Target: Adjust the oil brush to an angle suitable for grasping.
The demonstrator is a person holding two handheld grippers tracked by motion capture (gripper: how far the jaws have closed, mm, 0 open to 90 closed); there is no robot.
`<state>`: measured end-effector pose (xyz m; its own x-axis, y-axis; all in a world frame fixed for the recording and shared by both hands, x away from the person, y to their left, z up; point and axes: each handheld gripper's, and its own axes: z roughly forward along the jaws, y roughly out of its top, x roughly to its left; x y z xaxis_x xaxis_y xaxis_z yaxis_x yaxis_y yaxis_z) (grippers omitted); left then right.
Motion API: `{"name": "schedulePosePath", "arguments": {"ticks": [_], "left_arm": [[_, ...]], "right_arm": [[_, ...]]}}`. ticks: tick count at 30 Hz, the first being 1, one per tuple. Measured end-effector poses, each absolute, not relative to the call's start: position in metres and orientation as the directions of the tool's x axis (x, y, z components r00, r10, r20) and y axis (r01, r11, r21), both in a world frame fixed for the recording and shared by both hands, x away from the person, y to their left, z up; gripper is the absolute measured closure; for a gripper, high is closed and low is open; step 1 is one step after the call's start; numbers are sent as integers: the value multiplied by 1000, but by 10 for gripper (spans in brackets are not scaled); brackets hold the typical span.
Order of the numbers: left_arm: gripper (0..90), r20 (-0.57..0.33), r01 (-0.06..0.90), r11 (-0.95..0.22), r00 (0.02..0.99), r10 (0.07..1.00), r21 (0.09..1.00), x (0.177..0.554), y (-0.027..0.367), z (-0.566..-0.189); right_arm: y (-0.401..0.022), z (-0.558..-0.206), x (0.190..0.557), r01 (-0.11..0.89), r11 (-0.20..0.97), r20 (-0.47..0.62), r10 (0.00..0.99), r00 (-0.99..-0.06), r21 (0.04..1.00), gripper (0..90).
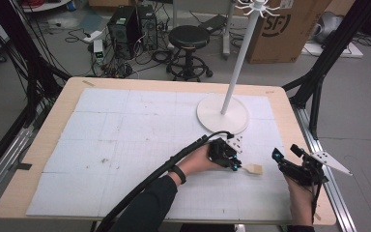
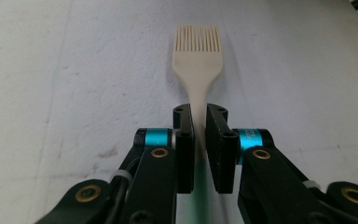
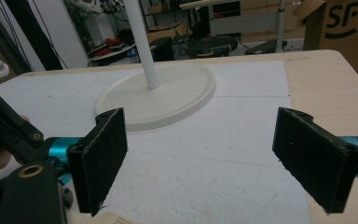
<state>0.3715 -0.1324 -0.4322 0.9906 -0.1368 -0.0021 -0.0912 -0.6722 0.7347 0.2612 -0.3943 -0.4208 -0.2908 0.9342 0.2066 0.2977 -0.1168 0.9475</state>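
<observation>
My left gripper [image 2: 199, 122] clamps the pastry brush [image 2: 197, 57] by its handle; bristles point away toward my right gripper [image 1: 288, 155], which gapes empty near the stand base [image 1: 222, 115].

Left gripper [image 1: 235, 163] points toward 3 o'clock, jaws clamped on something thin; right gripper [image 1: 286, 153] points toward 11 o'clock, jaws spread wide.

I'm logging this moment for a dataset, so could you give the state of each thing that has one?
left gripper: shut on the brush handle.
brush: cream, lying flat on the white mat, bristles pointing away from the left gripper.
right gripper: open, jaws wide apart, holding nothing.
white stand: upright on the mat, round base flat.
white mat: spread flat over the table.
</observation>
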Motion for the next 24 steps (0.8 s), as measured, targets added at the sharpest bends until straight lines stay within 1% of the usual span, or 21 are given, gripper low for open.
{"name": "schedulePosePath", "arguments": {"ticks": [5, 7, 8, 9, 10, 11, 12, 13, 14, 15, 18, 20, 21, 24], "left_arm": [[821, -14, -96, -677, 988, -156, 730, 370, -138, -440], [816, -20, -86, -674, 989, -148, 734, 371, -138, -440], [803, -7, -84, -676, 991, -130, 732, 370, -138, -439], [739, -7, -84, -676, 991, -130, 732, 370, -138, -439], [676, -6, -71, -677, 994, -111, 732, 369, -138, -439], [676, -8, -62, -681, 995, -100, 730, 369, -137, -438], [601, -12, -46, -686, 997, -80, 726, 369, -136, -436], [601, -12, -37, -686, 998, -66, 727, 368, -135, -435], [495, -3, -34, -685, 999, -53, 728, 368, -133, -433], [495, 5, -27, -680, 999, -35, 732, 367, -130, -431], [383, 24, -8, -665, 1000, 14, 747, 366, -115, -424], [330, 26, 13, -657, 998, 49, 754, 366, -101, -419], [318, 34, 20, -647, 997, 71, 762, 366, -92, -416], [272, 19, 67, -601, 991, 136, 796, 367, -63, -409]], "right_arm": [[-394, -421, 261, 299, -118, 208, 934, -291, 947, 170], [-394, -421, 261, 302, -117, 208, 934, -291, 946, 170], [-394, -421, 261, 301, -115, 207, 934, -292, 946, 170], [-394, -421, 261, 301, -115, 207, 934, -292, 946, 170], [-393, -421, 262, 302, -114, 206, 934, -293, 946, 170], [-393, -421, 262, 302, -114, 206, 934, -293, 946, 170], [-392, -421, 262, 303, -112, 206, 932, -297, 946, 170], [-392, -421, 262, 303, -112, 206, 932, -297, 946, 170], [-392, -422, 262, 307, -109, 204, 933, -297, 945, 169], [-392, -422, 262, 307, -109, 204, 933, -297, 945, 169], [-391, -422, 262, 310, -106, 203, 932, -300, 945, 169], [-389, -422, 263, 312, -111, 209, 930, -302, 944, 170], [-389, -422, 263, 314, -105, 205, 931, -304, 944, 170], [-386, -422, 264, 322, -101, 206, 928, -310, 941, 170]]}}
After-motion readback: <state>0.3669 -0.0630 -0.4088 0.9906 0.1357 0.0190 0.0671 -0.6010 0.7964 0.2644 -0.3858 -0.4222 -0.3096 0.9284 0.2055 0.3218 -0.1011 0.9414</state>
